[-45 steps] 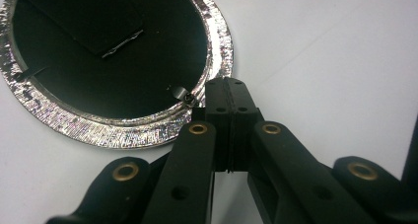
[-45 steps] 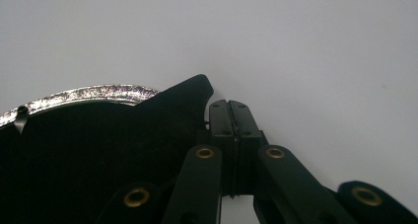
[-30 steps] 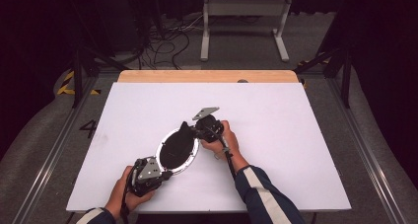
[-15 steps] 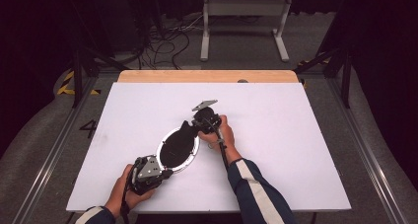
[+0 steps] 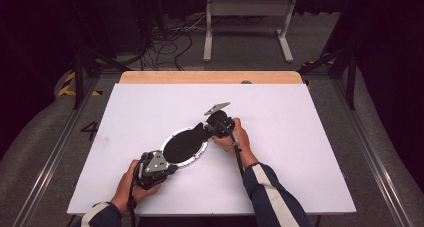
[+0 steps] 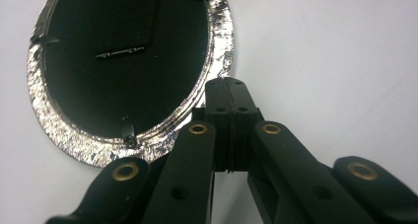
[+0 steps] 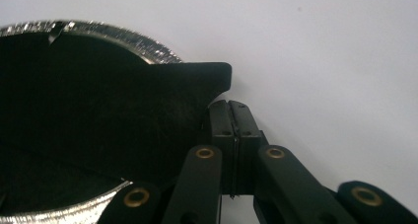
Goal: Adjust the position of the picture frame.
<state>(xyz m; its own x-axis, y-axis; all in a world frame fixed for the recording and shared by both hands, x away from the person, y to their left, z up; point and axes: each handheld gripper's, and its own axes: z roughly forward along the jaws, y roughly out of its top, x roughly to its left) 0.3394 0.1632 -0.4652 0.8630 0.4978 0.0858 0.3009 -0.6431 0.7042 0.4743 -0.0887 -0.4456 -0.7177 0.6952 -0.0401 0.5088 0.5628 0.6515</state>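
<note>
Since the earlier frame, my right tool (image 5: 212, 128) has shifted a little farther up the counter (image 5: 300, 152), drawing the black backing flap (image 5: 192, 135) out past the frame's far-right edge. Right tool: jaws pressed together beside the flap's corner (image 7: 217, 73); a grip on it I cannot confirm. Left tool (image 5: 167, 168): jaws together, at the near-left rim. Item: oval silver picture frame (image 5: 172, 159), face down, centre-left of the counter. Judgement: back being opened.

- A round foil-rimmed plate (image 5: 184, 148) with a black inside lies on the white table (image 5: 300, 137), nearer its front edge.
- The left gripper (image 5: 154, 168) sits at the plate's near-left rim.
- The right gripper (image 5: 212, 128) meets a black piece (image 5: 196, 133) at the far-right rim.
</note>
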